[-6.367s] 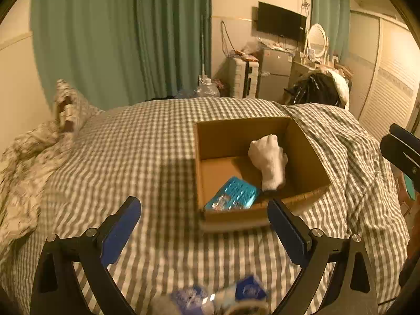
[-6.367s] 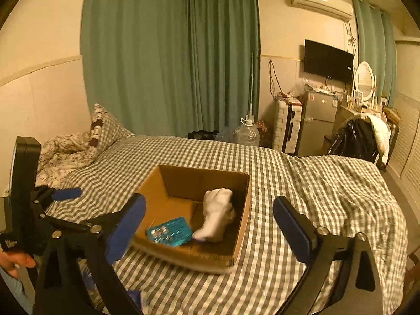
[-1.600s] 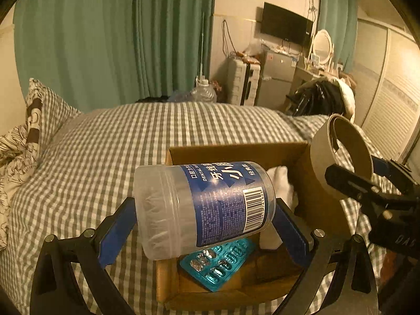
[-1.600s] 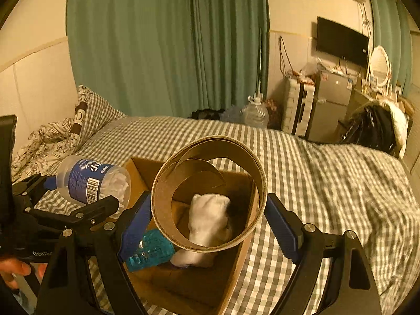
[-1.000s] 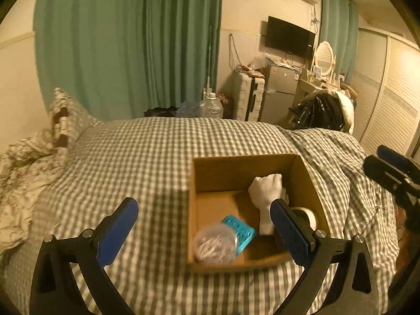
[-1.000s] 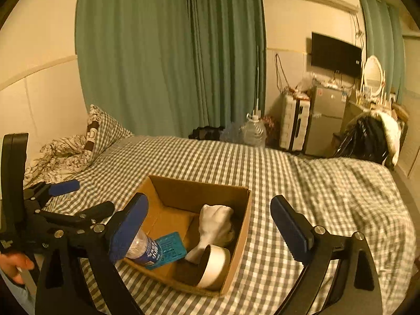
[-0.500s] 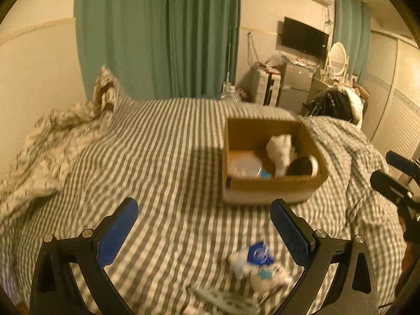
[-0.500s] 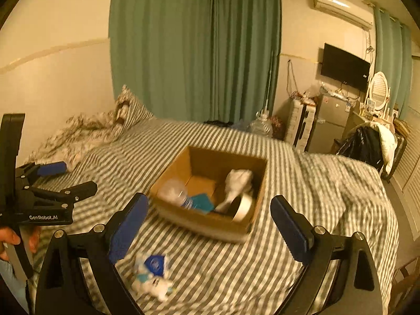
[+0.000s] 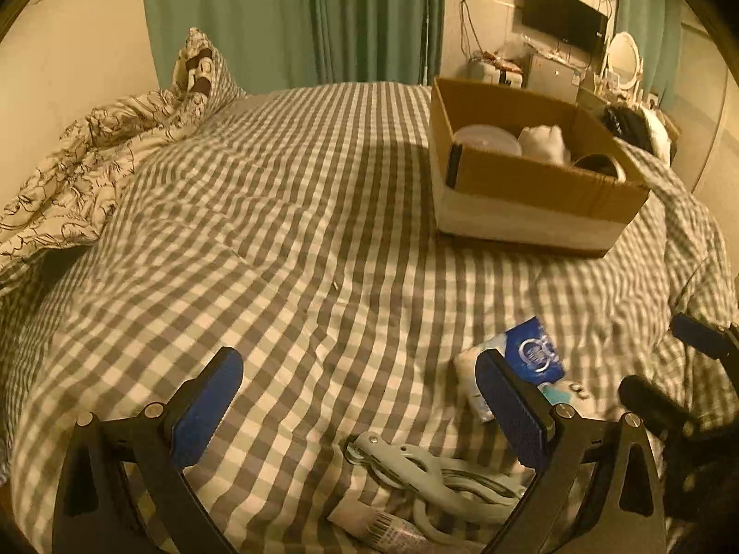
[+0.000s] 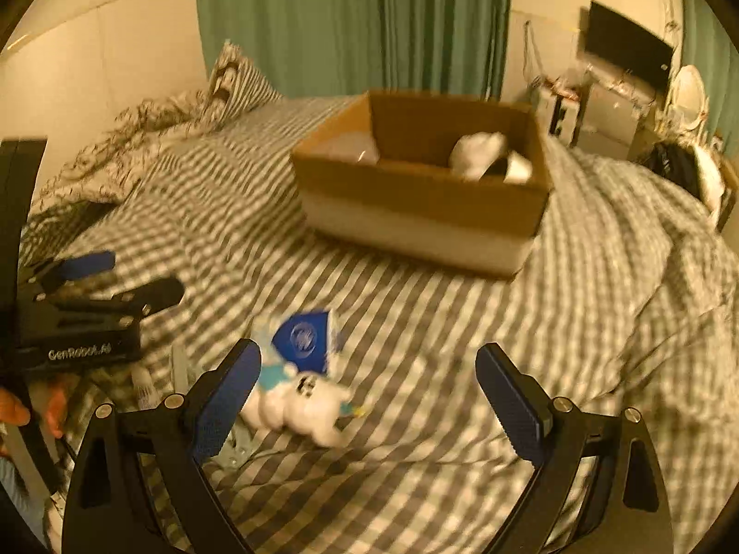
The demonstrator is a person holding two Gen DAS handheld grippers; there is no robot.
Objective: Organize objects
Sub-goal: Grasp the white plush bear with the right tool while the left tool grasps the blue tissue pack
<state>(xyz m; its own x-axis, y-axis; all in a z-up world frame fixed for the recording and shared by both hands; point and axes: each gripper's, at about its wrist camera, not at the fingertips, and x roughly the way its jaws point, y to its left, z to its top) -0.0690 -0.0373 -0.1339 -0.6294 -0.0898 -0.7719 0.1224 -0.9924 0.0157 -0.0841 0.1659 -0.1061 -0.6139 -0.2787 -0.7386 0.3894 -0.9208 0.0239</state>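
Observation:
A cardboard box (image 9: 531, 189) sits on the checked bed and holds a clear plastic jar (image 9: 485, 138), a white sock (image 9: 542, 141) and a tape roll (image 9: 598, 166). A blue and white packet (image 9: 531, 360) lies on the bed by my left gripper's right finger. A pale grey plastic clip (image 9: 429, 471) lies just in front of the left gripper (image 9: 358, 392), which is open and empty. My right gripper (image 10: 367, 388) is open and empty, low over the packet (image 10: 305, 337) and a white wrapped bundle (image 10: 300, 404). The box (image 10: 415, 194) stands beyond it.
A rumpled patterned quilt and pillow (image 9: 92, 147) lie at the left. A small labelled tube (image 9: 383, 524) rests at the near edge. The left gripper (image 10: 92, 295) and a hand (image 10: 18, 411) show at the right wrist view's left side. Furniture and a TV stand behind the bed.
The jar and tape roll were dropped into the box. Both grippers then opened, pulled back from the box and sank low over the loose items at the bed's near end.

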